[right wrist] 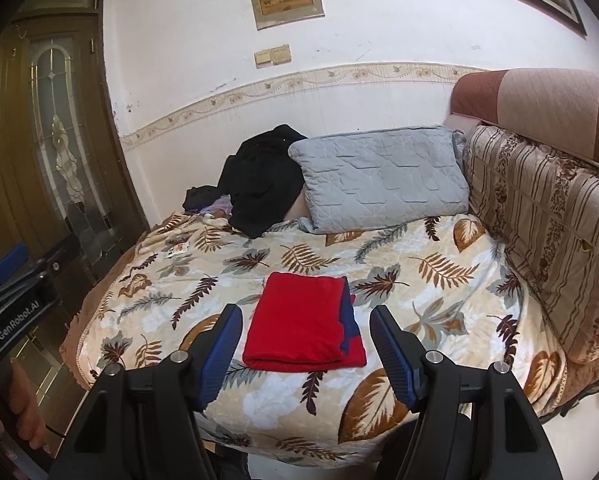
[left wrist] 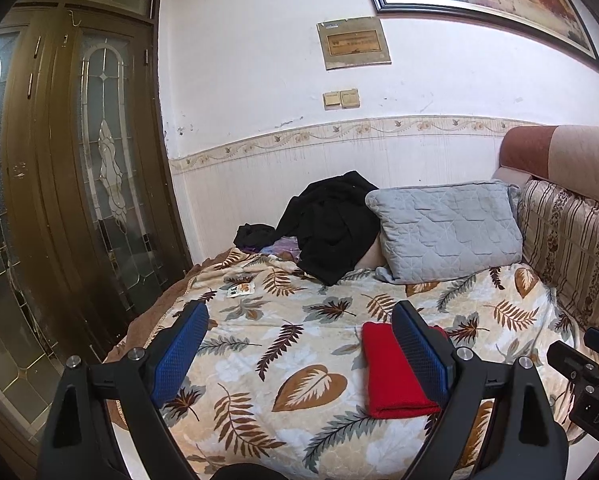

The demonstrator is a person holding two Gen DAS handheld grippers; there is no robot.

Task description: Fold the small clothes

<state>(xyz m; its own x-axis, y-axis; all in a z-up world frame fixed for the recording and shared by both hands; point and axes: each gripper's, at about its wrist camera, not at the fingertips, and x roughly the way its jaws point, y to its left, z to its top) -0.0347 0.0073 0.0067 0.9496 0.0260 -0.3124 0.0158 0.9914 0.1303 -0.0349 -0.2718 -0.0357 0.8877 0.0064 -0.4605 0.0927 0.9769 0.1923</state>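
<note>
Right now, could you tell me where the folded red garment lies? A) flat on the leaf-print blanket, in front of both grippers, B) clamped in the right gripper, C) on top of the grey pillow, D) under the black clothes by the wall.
A: the folded red garment lies flat on the leaf-print blanket, and the open right gripper holds nothing.
</note>
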